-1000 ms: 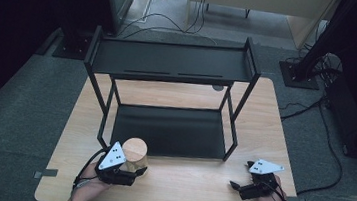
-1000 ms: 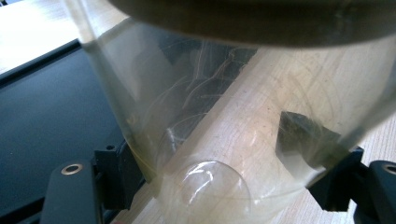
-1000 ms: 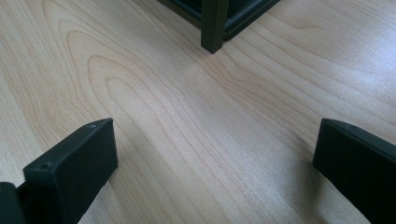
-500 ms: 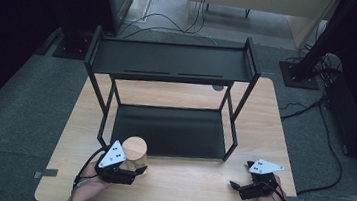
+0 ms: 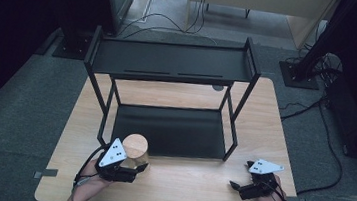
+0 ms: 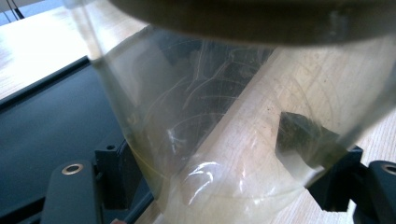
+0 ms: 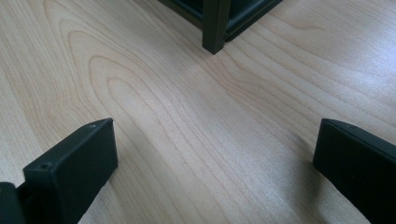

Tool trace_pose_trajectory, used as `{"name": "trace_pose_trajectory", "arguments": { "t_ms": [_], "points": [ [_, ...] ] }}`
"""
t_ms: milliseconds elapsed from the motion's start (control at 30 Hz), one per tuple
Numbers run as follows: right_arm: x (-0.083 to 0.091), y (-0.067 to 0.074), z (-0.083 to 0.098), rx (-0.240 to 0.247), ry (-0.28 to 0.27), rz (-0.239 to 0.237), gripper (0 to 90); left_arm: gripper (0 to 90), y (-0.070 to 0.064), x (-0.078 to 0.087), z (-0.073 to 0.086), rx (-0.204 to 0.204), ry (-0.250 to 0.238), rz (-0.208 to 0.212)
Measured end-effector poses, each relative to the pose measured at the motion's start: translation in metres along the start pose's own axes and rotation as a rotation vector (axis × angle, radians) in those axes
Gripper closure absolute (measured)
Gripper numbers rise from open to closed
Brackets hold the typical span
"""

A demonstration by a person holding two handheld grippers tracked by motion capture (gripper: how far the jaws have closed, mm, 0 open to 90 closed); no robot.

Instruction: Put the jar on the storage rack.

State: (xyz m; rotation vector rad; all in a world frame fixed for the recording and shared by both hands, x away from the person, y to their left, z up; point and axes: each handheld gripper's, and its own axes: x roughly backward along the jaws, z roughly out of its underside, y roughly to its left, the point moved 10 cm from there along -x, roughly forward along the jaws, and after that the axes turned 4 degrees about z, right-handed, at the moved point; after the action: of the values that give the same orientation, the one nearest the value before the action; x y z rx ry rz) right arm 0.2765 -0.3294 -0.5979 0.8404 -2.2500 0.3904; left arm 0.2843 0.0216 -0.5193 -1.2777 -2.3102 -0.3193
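A clear glass jar (image 5: 136,147) with a round wooden lid stands on the wooden table (image 5: 192,187), just in front of the black rack's lower shelf (image 5: 171,130). My left gripper (image 5: 135,168) lies at the jar's near side. In the left gripper view the jar (image 6: 224,121) sits very close between the two jaws, which stand wide; a gap shows at the left jaw, and the right jaw shows through the glass. My left gripper (image 6: 224,191) is open around the jar. My right gripper (image 5: 240,175) rests on the table at the right, open and with nothing in it (image 7: 215,154).
The black two-tier metal rack (image 5: 173,62) takes up the middle and back of the table. One of its front legs (image 7: 215,25) stands just ahead of my right gripper. Bare wood lies along the front edge between the two hands.
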Motion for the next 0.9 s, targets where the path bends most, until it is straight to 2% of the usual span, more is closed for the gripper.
{"name": "trace_pose_trajectory", "arguments": {
  "t_ms": [133,300,733,900],
  "points": [
    [0.0,0.0,0.0,0.0,0.0,0.0,0.0,25.5,0.0007,0.0014,-0.0018,0.01,-0.004,-0.008],
    [0.0,0.0,0.0,0.0,0.0,0.0,0.0,25.5,0.0005,0.0042,-0.006,0.003,-0.017,-0.021],
    [0.0,0.0,0.0,0.0,0.0,0.0,0.0,25.5,0.0075,0.0001,-0.0055,0.033,0.002,-0.051],
    [0.0,0.0,0.0,0.0,0.0,0.0,0.0,25.5,0.0083,-0.0022,-0.0059,0.029,0.002,-0.057]
  ]
}}
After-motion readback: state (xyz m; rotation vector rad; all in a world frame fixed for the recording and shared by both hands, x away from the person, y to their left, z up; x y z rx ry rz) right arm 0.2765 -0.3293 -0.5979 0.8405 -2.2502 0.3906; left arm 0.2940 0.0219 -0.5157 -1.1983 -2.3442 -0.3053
